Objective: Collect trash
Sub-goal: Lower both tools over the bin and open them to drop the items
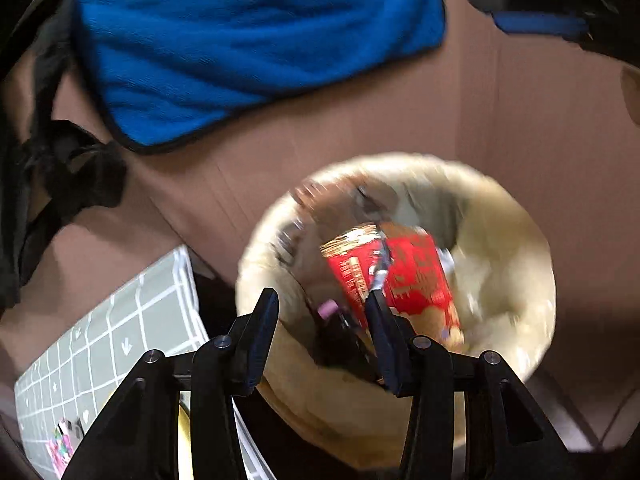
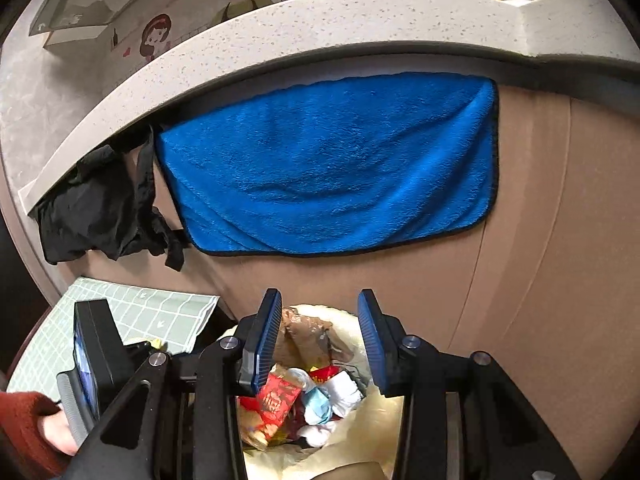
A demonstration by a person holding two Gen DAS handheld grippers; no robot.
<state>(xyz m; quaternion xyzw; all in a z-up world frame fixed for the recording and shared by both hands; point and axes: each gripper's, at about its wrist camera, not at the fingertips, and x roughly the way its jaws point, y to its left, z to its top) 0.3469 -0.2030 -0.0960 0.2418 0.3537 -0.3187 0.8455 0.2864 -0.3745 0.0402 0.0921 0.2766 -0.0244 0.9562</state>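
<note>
A bin lined with a cream bag (image 1: 520, 240) sits below both grippers. My left gripper (image 1: 322, 296) hangs over its rim with the jaws apart and nothing pressed between the pads. A red snack wrapper (image 1: 416, 276), blurred, lies in the bin just past the right finger. In the right wrist view my right gripper (image 2: 320, 296) is open and empty above the same bin (image 2: 360, 432). Inside are a red wrapper (image 2: 276, 400), white crumpled tissue (image 2: 340, 394) and other scraps. The left gripper's body (image 2: 92, 368) shows at lower left, held by a hand in a red sleeve (image 2: 24, 428).
A blue towel (image 2: 332, 168) hangs on the brown cabinet front (image 2: 540, 240) behind the bin, with black cloth (image 2: 100, 208) bunched to its left. A speckled countertop (image 2: 280, 20) runs above. A green checked mat (image 2: 160, 312) lies left of the bin.
</note>
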